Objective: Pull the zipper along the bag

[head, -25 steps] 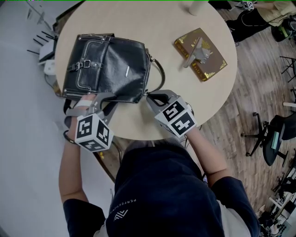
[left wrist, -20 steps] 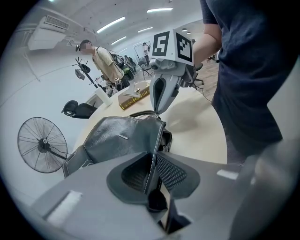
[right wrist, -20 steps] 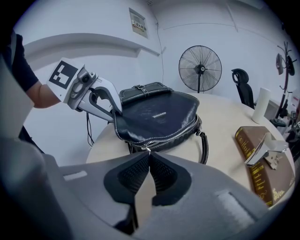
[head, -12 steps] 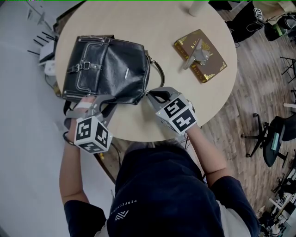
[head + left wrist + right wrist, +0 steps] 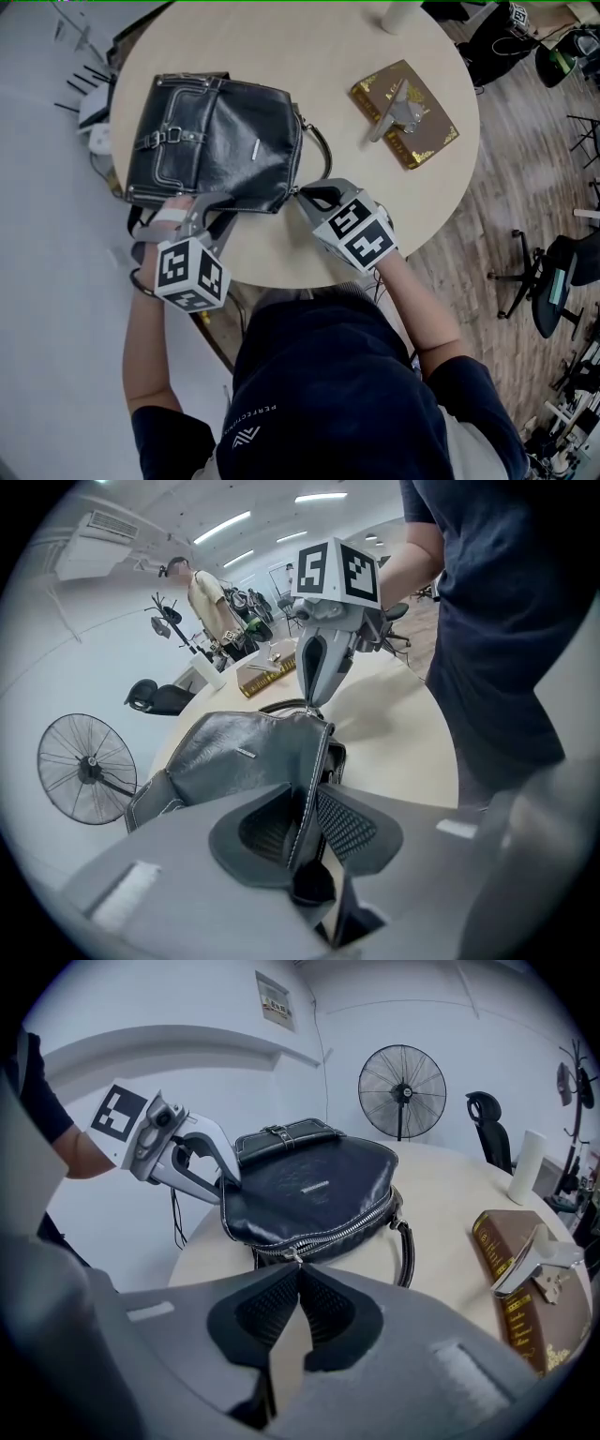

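Black leather handbag (image 5: pixel 216 141), frame upper left; left gripper (image 5: pixel 201 202) jaws, just easing wider, clasp its edge; right gripper (image 5: pixel 302 193) pinches zipper pull (image 5: pixel 298 1258).

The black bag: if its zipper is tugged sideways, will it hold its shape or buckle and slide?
Tugged at the zipper pull, the black bag probably buckles: its leather looks soft and wrinkled. It likely slides unless anchored, since the table looks smooth. The loose strap may drag along.
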